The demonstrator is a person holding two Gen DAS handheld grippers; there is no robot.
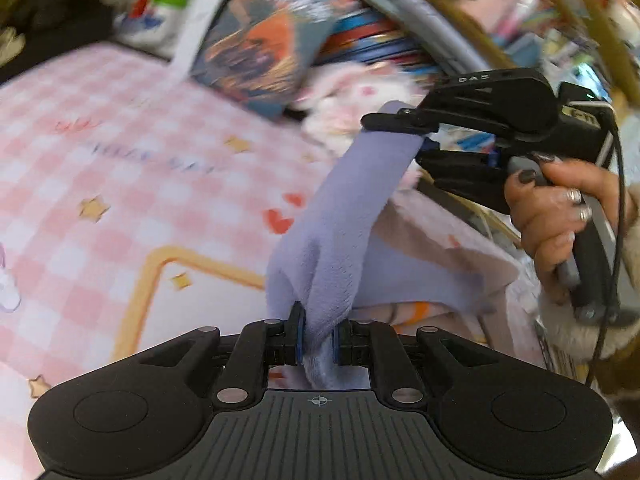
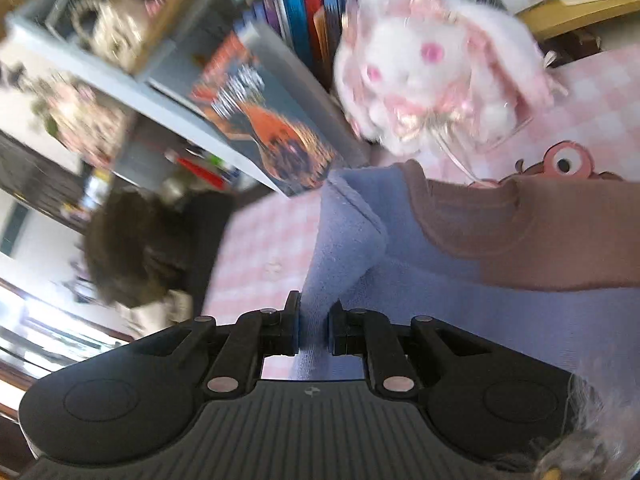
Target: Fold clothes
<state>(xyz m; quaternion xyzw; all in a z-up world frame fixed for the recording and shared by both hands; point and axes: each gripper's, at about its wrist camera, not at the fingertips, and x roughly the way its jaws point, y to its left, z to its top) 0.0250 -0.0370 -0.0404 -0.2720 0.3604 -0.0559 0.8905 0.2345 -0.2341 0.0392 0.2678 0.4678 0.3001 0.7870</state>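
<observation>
a: left wrist view first. the left gripper [image 1: 318, 336] has its fingers pressed onto a bunched strip of the lavender garment [image 1: 344, 216], which rises from there to the right gripper [image 1: 416, 138], pinching the other end higher up. the person's right hand [image 1: 560, 208] squeezes the handle.

b: so the cloth is off the surface?

a: that stretch hangs in the air between the two tools, above the right part of the pink checked mat [image 1: 120, 168]. the rest of it sags onto a heap near the mat's right edge.

b: any writing?

a: the right gripper's housing carries letters that look like "das", though i wouldn't swear to it. the print on the mat and on the book cover [image 1: 264, 36] at the far edge is too blurred to read.

a: now the right wrist view. the right gripper [image 2: 314, 328] nips a folded edge of the lavender garment [image 2: 440, 320]; a brown ribbed band [image 2: 540, 236] adjoins the lavender. a white and pink plush rabbit [image 2: 432, 68] sits by the books at the mat's far edge.

b: how far along?

a: early, i'd judge. no neat fold shows; the piece is lifted, and laying it flat and folding it are all still to do.
</observation>
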